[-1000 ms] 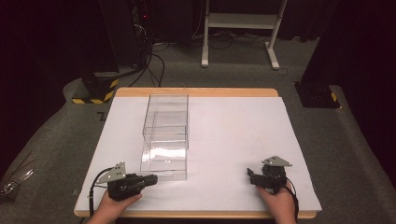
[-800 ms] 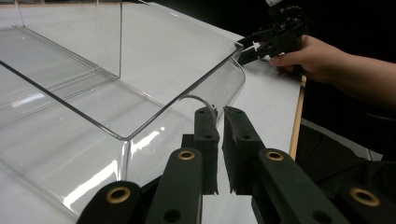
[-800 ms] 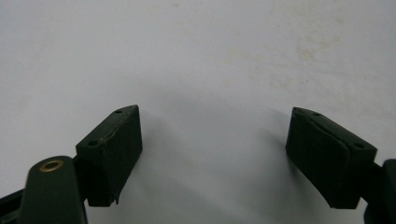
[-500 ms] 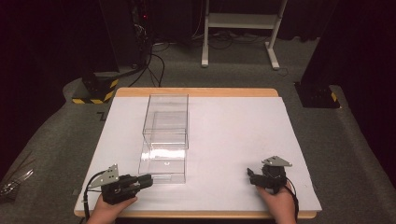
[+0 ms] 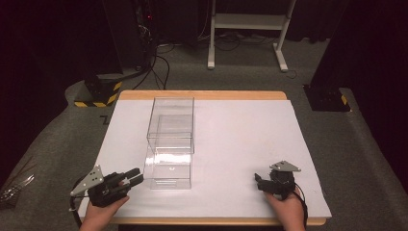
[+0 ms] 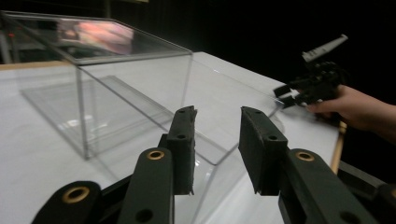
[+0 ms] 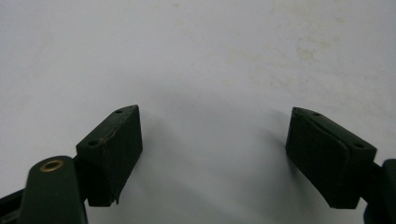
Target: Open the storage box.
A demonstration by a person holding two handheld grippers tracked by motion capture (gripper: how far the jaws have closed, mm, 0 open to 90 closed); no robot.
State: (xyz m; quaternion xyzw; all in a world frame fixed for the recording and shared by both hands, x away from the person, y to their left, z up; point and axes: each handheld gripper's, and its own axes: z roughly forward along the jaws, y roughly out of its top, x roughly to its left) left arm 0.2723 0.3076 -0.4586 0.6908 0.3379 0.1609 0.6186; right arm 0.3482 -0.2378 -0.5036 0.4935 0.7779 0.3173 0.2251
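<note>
Your landmark is the clear box, a long see-through plastic case lying on the white table, left of the middle, with its long side running away from you; a second clear shell sits at its near end, and the near face ends short of the table's front edge. Your left gripper lies just off the box's near left corner, pointing toward it, close but not touching. Its jaws have just been opening and now stand a little apart with nothing between them; in the left gripper view the box's near corner shows through the gap beyond the pads, not inside it. Your left hand grips it from the table's front edge. Your right gripper rests well to the right of the box, near the front edge, held by your right hand. In the right gripper view its jaws stand wide apart over bare white table, holding nothing.
</note>
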